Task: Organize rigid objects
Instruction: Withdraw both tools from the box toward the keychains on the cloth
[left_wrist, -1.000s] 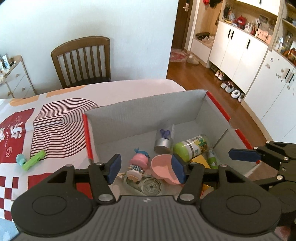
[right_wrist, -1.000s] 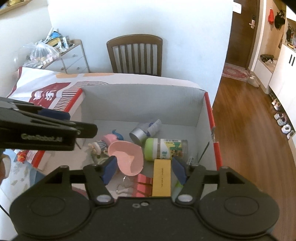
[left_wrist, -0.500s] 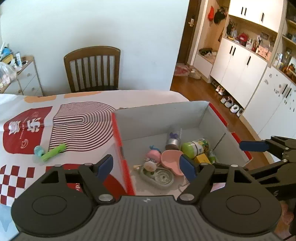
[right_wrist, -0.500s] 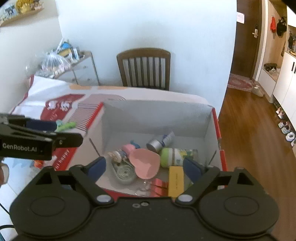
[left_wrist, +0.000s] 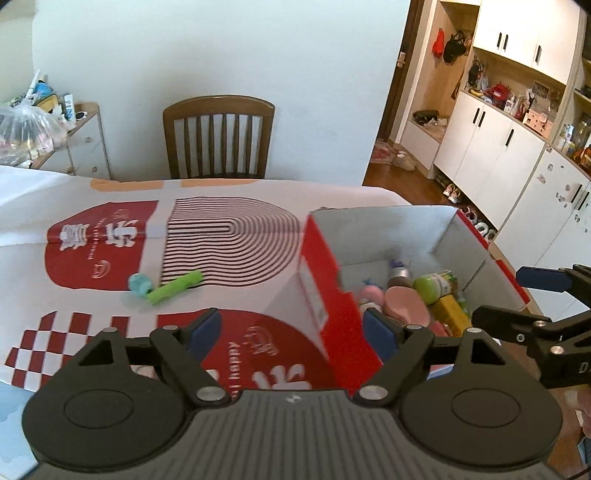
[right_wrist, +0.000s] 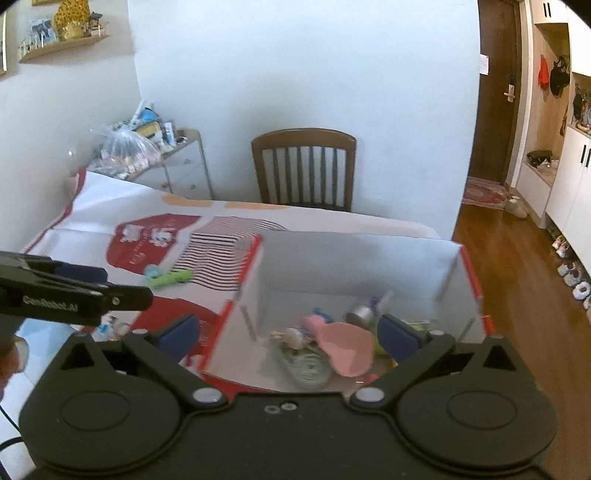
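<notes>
The red box (left_wrist: 436, 236) holds a pink heart dish (left_wrist: 406, 304) and a green jar (left_wrist: 436, 286) (among other trinkets). Left of the box lies a green toy (left_wrist: 173, 282). The left gripper (left_wrist: 291, 326) and the right gripper (right_wrist: 291, 332) have just been opening; both gape, empty.

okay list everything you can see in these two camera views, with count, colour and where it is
box: 1, red outside, grey inside, on the table at right
pink dish: 1, pink, in the box
green bottle: 1, green, lying in the box
silver can: 1, silver, in the box
yellow pack: 1, yellow, in the box
figurine: 1, pink, in the box
green toy: 1, green with teal end, on the tablecloth left of the box
tablecloth: 1, white and red
chair: 1, brown, behind the table
left gripper: 1, black, open, empty
right gripper: 1, black, open, empty
</notes>
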